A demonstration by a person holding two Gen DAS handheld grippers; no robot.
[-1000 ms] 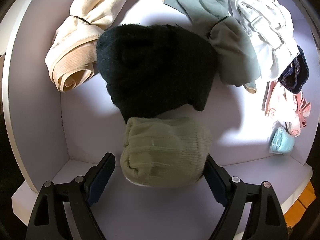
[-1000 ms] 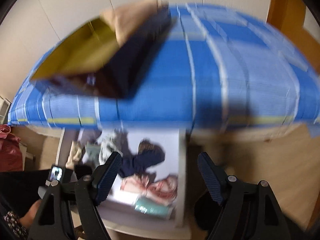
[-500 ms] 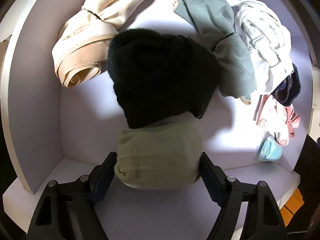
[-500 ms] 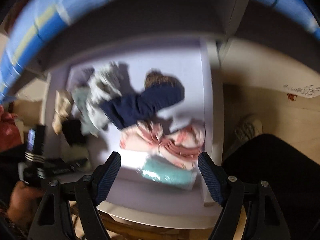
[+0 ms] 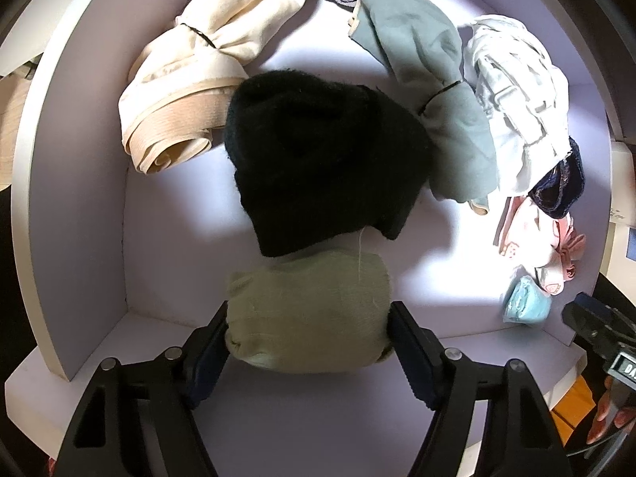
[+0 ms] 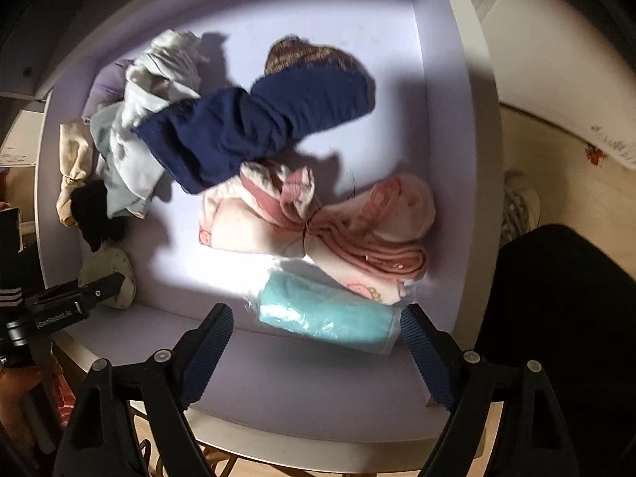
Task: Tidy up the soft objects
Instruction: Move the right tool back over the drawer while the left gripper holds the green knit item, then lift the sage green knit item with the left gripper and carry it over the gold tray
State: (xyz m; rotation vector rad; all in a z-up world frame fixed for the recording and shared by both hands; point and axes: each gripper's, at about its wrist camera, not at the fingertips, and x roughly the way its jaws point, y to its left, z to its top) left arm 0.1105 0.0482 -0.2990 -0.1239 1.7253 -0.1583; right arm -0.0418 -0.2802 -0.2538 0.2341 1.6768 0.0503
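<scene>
Both my tongs point down into a white drawer [image 5: 75, 214] of soft goods. My left tongs [image 5: 308, 342] have just been closing and now pinch the olive-green rolled sock bundle [image 5: 306, 314] at the drawer's near edge, a pad against each side. Touching its far edge sits a black fuzzy bundle [image 5: 322, 163]; beyond that lie a cream rolled garment [image 5: 190, 91] on the left, a grey-green tied cloth [image 5: 437, 91] and a white crumpled garment [image 5: 512, 99] on the right. My right tongs [image 6: 316, 344] stand spread, empty, with a teal roll in clear wrap [image 6: 326, 310] between the pads but untouched. Crowding it from behind is a pink tied bundle [image 6: 318, 222], and a navy cloth [image 6: 246, 131] overlaps that; a brown knit piece [image 6: 306, 53] peeks out farther back. A dark trouser leg [image 6: 556, 318] stands beside the drawer's right wall.
</scene>
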